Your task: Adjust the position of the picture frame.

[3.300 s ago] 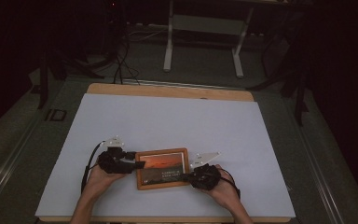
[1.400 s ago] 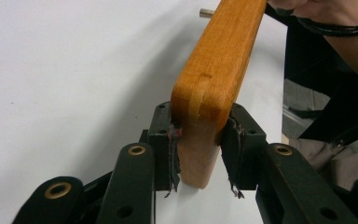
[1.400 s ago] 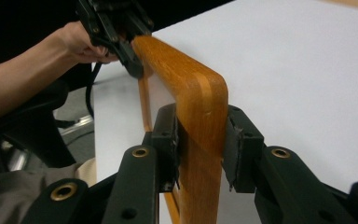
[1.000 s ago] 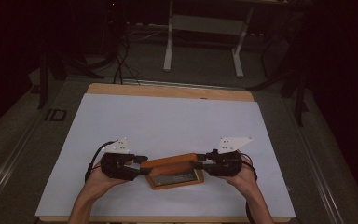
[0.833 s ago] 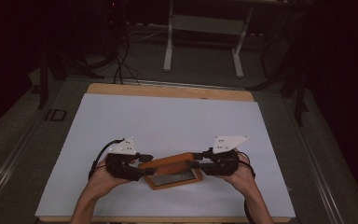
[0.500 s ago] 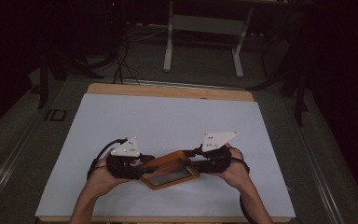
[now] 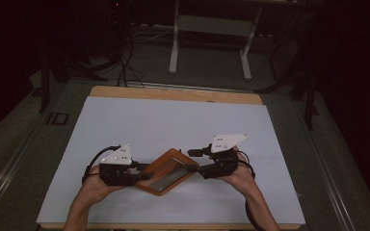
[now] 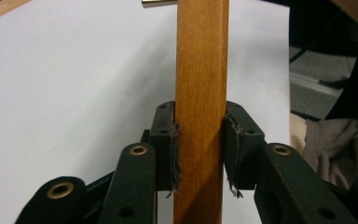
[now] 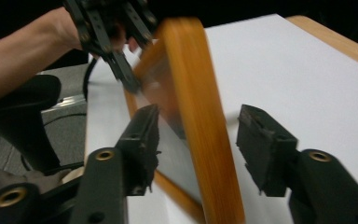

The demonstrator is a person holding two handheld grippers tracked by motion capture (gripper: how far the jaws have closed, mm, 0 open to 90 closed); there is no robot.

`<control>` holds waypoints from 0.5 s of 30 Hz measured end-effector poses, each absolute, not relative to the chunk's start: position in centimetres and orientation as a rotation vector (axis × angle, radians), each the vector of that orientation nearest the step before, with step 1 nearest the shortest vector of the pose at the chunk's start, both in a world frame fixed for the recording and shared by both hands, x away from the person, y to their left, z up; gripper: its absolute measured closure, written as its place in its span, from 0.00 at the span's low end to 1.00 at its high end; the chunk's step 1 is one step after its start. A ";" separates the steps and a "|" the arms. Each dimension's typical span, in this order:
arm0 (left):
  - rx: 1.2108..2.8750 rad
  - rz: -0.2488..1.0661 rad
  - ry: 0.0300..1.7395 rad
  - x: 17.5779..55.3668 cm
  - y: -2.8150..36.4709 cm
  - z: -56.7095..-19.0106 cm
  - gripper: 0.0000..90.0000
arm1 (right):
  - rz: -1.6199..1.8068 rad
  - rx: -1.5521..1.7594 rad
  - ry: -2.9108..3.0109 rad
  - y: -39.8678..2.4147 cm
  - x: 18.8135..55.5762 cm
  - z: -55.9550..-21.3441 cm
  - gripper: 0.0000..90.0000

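Note:
A wooden picture frame (image 7: 166,172) with a dark pane is tilted up off the white sheet, turned cornerwise between my two grippers. My left gripper (image 7: 142,173) has just been closing and is shut on the frame's near-left edge. In the left gripper view both pads (image 8: 173,149) press the wooden bar (image 8: 201,70). My right gripper (image 7: 195,168) has just been opening. Its jaws stand apart around the frame's right edge (image 9: 191,70), with a gap on each side of the wood (image 9: 198,140). The left gripper (image 9: 121,70) shows at the frame's far end in that view.
The white sheet (image 7: 173,125) covers a wooden-edged table (image 7: 173,94). Behind the table stand a metal frame's legs (image 7: 176,43) and cables on the dark floor (image 7: 125,67). My forearms come in over the near edge.
The frame has swung from lying square to cornerwise, its right end farther away and raised. The right jaws have opened off the frame. The left jaws have closed on it.

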State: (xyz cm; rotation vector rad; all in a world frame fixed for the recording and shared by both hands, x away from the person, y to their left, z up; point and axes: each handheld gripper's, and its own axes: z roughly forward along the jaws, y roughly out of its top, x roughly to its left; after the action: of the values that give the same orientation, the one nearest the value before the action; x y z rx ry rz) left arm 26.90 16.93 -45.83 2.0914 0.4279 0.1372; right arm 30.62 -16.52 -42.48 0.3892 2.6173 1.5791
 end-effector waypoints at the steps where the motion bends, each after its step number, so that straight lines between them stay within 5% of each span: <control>1: 2.085 0.131 0.433 26.9 17.2 -46.0 0.76 | 1.580 0.440 2.609 -17.2 30.8 -43.2 0.47; 10: 2.061 0.103 0.497 27.1 18.9 -46.9 0.76 | 1.615 0.558 2.686 -16.5 31.4 -47.0 0.42; 15: 2.050 0.093 0.532 27.2 19.6 -47.3 0.76 | 1.662 0.606 2.735 -14.5 31.3 -49.4 0.47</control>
State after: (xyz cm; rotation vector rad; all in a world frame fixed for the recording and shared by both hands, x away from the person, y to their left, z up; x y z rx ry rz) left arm 27.24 19.60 -47.34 2.0502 0.5320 0.0930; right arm 31.35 -14.55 -49.39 0.6065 2.7352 1.6619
